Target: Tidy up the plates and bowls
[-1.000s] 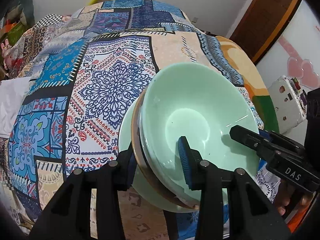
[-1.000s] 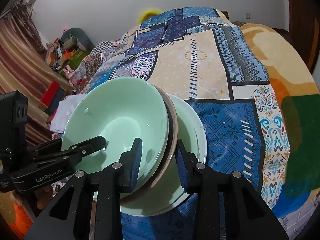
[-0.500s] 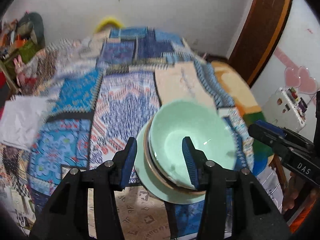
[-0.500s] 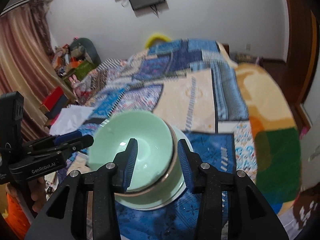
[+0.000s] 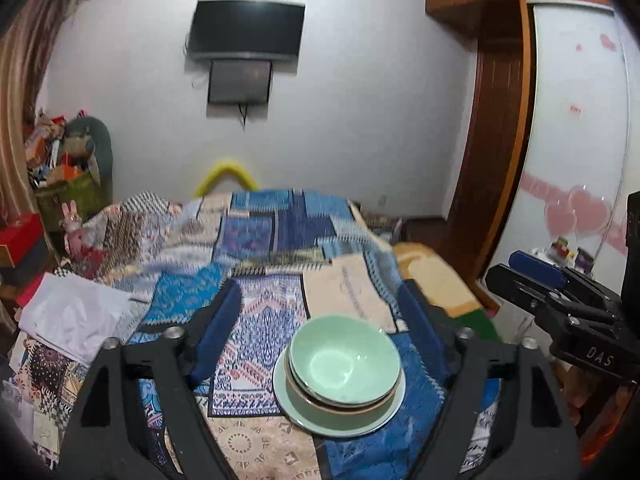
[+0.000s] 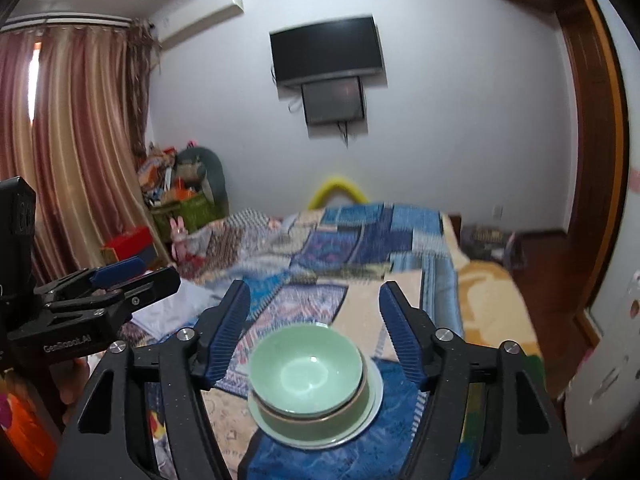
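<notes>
- Resting nested on the patchwork bedspread (image 5: 256, 344): green bowl (image 5: 344, 360) atop a brown-rimmed bowl (image 5: 340, 404), on a green plate (image 5: 384, 412), for compact stacking.
- Left gripper (image 5: 320, 332) and right gripper (image 6: 314, 330): jaws just opened, released, nothing between them, clear of the stack.

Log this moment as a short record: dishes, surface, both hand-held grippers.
dishes: pale green bowl nested in a brown-rimmed green bowl, both on a pale green plate
surface: patchwork blue bedspread
left hand-held gripper: jaws just opened, nothing between its pads
right hand-held gripper: jaws just opened, empty, above the stack
</notes>
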Motion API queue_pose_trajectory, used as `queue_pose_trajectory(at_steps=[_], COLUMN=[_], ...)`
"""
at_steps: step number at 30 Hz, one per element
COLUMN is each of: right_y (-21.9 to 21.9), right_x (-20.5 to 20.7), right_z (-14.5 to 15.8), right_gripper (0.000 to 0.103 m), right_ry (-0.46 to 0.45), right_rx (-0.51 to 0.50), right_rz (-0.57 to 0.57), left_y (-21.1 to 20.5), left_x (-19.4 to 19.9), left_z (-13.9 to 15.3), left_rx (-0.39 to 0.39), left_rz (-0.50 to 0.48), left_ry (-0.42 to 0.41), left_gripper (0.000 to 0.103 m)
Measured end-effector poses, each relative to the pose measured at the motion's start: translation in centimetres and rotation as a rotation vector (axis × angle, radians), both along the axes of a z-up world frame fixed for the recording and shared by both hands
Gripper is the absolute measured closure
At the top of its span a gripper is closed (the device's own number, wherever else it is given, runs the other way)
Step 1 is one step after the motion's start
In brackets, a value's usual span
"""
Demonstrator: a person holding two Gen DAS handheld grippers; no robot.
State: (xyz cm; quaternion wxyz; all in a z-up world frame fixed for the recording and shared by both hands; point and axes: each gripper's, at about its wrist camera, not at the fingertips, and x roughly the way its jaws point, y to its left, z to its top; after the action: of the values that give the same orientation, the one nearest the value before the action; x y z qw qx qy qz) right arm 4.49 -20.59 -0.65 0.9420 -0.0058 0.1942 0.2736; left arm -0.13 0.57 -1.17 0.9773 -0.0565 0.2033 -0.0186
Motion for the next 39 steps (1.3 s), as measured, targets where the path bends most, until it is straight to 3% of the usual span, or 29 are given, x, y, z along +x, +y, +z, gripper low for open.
queue_pose_trajectory(at_steps=[5, 12, 17, 39], right_y=[0.0, 0.2, 0.2, -0.4], right_x=[-1.4, -1.8, -2.0, -2.6], right_z=[0.7, 0.8, 0.8, 0.3], right_gripper=[0.021, 0.004, 0.0, 0.0], right_ry=[-0.075, -0.112, -0.109, -0.088], right_rx=[0.02, 0.042, 0.054, 0.056], right_rz=[-0.003, 0.001, -0.004, -0.014], left_y=[-0.4, -0.8, -0.9, -0.9], left_x=[-2.5, -3.6, -4.1, -3.9], left_z=[1.4, 1.6, 1.3, 0.5], left_rx=[0.044, 0.058, 0.072, 0.075], left_rz=[0.037, 0.036, 0.042, 0.028], left_ry=[-0.103, -0.139, -0.146, -0.134], left_gripper=[0.003, 0.0, 0.0, 0.0])
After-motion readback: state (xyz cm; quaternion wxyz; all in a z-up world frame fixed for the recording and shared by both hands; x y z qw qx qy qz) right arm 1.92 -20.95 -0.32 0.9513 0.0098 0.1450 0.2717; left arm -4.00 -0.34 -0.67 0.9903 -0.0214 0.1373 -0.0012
